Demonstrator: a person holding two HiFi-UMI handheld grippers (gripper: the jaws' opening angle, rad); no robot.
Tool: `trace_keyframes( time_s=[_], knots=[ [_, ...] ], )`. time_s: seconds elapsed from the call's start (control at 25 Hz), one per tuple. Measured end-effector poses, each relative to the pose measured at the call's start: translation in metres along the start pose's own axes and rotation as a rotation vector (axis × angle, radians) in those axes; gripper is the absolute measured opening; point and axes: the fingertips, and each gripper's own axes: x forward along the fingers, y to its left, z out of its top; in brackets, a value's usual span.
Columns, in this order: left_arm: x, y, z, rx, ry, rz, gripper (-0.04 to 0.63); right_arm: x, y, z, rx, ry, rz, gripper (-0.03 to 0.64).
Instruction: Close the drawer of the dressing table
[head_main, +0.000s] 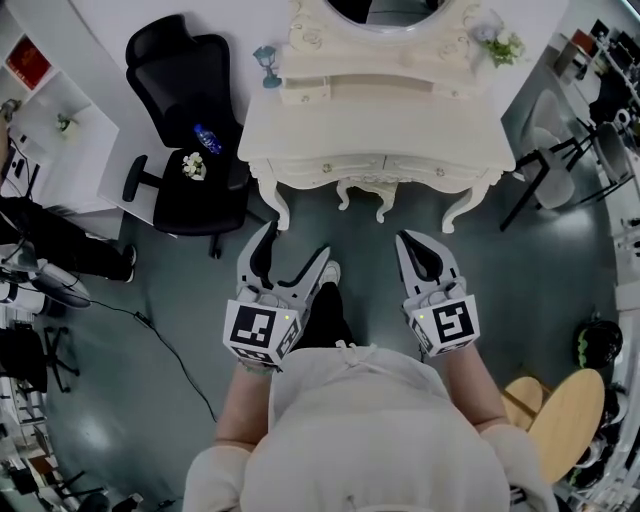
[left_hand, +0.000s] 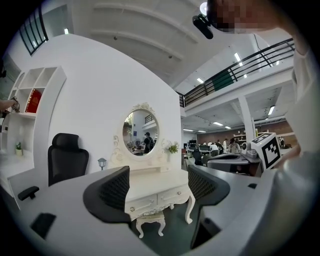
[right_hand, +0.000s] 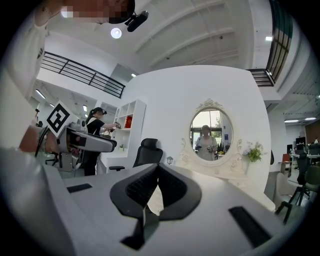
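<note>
Task's thing: the white carved dressing table (head_main: 370, 125) with the oval mirror stands straight ahead of me across the bare grey floor (head_main: 370, 262), well apart from both grippers
Drawers: the left drawer front (head_main: 322, 170) and the right drawer front (head_main: 425, 166) sit side by side under the tabletop, each with small knobs; both look flush with the frame, so I judge the closing done or nearly so, though I can't rule out a slight gap
Long axis: the drawer fronts run left to right, square across the line my fingers point along, so any push would go straight forward
Left gripper (head_main: 292, 250): held level, its fingers spread wide and holding nothing; only the far-off table shows in the gap; roughly in line with the left drawer front
Right gripper (head_main: 412, 245): held level, its fingers pressed tip to tip on nothing; roughly in line with the right drawer front
Nearer hand: neither, both tips look about equally far from the table
Containers: the drawers' insides are hidden; the black office chair (head_main: 180, 60) left of the table carries a blue bottle (head_main: 207, 138) and a small bunch of white flowers (head_main: 193, 165) on its seat
Next move, as I judge it: step closer only if a drawer proves ajar
</note>
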Motion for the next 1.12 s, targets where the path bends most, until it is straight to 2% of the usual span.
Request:
trace_keyframes(
  time_s=[0.4,0.76,0.92,1.12],
  knots=[
    [0.13,0.116,0.005,-0.056,0.019,-0.01,0.362,0.153,-0.072,-0.004,0.009,0.041,-0.03,0.006],
    [0.247,0.23,0.006,-0.065,0.054,-0.032,0.362,0.308,-0.13,-0.005,0.034,0.064,-0.049,0.006],
    [0.289,0.262,-0.006,-0.076,0.081,-0.035,0.36,0.358,-0.148,-0.012,0.02,0.082,-0.04,0.006],
    [0.325,0.283,-0.039,-0.116,0.15,-0.022,0.361,0.394,-0.168,-0.032,0.074,0.101,-0.033,0.006]
  ],
)
